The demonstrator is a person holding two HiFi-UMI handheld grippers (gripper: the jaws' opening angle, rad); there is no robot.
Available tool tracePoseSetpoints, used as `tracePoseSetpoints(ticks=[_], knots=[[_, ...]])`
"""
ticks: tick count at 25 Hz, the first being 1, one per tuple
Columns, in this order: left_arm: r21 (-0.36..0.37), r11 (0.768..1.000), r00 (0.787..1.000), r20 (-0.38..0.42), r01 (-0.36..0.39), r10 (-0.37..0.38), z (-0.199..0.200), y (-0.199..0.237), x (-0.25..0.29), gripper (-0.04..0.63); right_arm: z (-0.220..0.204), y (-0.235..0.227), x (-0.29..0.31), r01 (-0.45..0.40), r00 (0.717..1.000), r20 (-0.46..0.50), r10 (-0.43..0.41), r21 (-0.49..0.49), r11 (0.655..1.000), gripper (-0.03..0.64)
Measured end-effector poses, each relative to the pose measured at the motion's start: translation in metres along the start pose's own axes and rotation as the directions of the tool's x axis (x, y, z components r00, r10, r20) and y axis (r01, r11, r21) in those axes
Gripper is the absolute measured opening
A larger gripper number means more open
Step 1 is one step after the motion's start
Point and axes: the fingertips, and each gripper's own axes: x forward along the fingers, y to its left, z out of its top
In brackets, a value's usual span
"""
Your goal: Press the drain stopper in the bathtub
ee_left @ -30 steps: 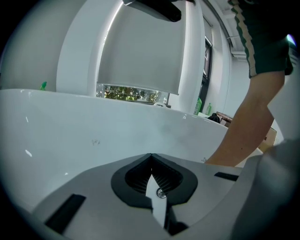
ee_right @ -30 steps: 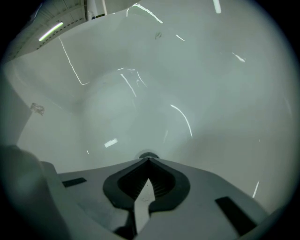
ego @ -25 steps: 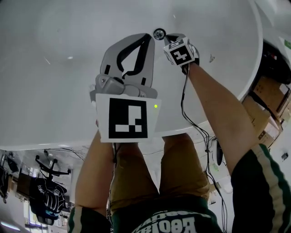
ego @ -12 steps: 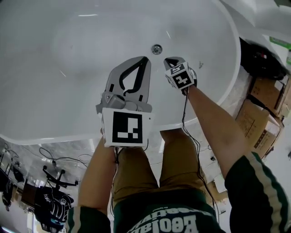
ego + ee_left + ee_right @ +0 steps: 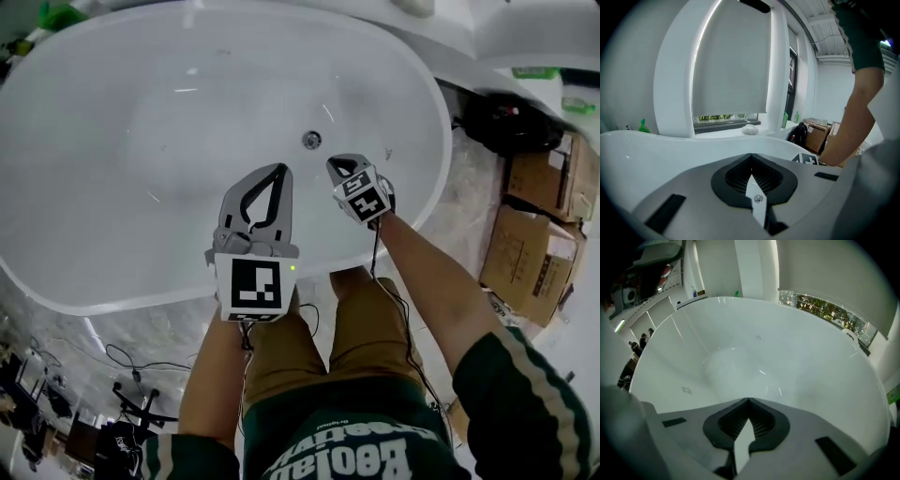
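The drain stopper (image 5: 311, 140) lies in the floor of the bathtub (image 5: 103, 197), just beyond the tips of both grippers. It looks like a small, rigid, slick metal disc, better pushed squarely at its centre than gripped. The left gripper (image 5: 278, 170) and right gripper (image 5: 333, 165) both have their jaws pressed together, holding nothing.

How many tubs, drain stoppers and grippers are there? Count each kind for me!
Tub: 1
Drain stopper: 1
Grippers: 2 (left gripper, right gripper)
Total: 4
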Motion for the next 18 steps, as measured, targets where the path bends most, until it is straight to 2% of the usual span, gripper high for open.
tracePoseSetpoints(ticks=[5,18], knots=[[-0.001,1.0,0.999,0.048,0.017,-0.017,0.029,-0.012,-0.015,0.003,0.021,0.008,-0.042,0.019,0.999,0.05,-0.016,-0.042,0.999,0.015],[0.07,0.996,0.984,0.162,0.055,-0.066,0.129,-0.038,-0.068,0.003,0.077,0.038,-0.186,0.07,0.973,0.226,-0.053,-0.065,0.995,0.015]])
